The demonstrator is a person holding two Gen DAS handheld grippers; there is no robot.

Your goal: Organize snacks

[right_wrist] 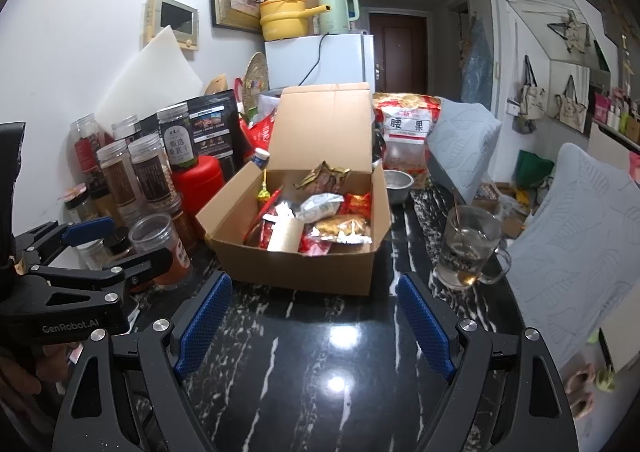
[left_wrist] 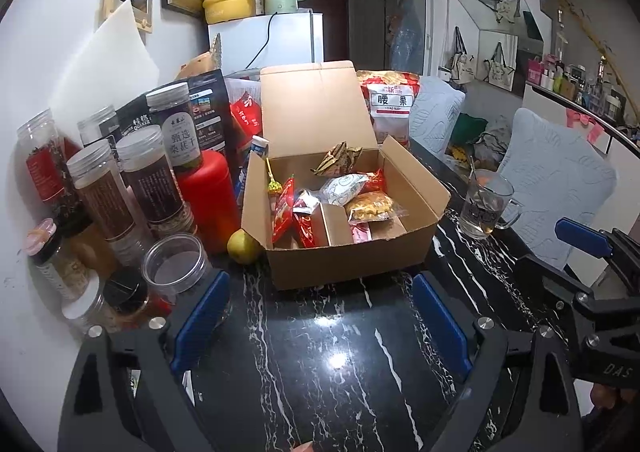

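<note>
Both tools [left_wrist: 320, 316] [right_wrist: 316, 316] wide, angled downward.

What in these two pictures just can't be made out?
- Box floor: both views, snack packs cover it.
- Metal bowl: right view shows part; left view, box hides it.
- Jar labels: too small, blurred.
- Mug contents: glare, unclear.
- Slippers: right view, cut by the rim.

Open brown cardboard box [left_wrist: 348, 252] on black marbled tabletop [left_wrist: 320, 352], just beyond the spread jaws, lid flap upright at the back. Inside, loose wrapped snacks: red packets [left_wrist: 286, 212] at left, white pouch [left_wrist: 344, 188] mid-box, golden biscuit pack [left_wrist: 372, 206] at right, striped wrapper [left_wrist: 336, 158] at rear, lollipop [left_wrist: 274, 184] against the left wall.
</note>
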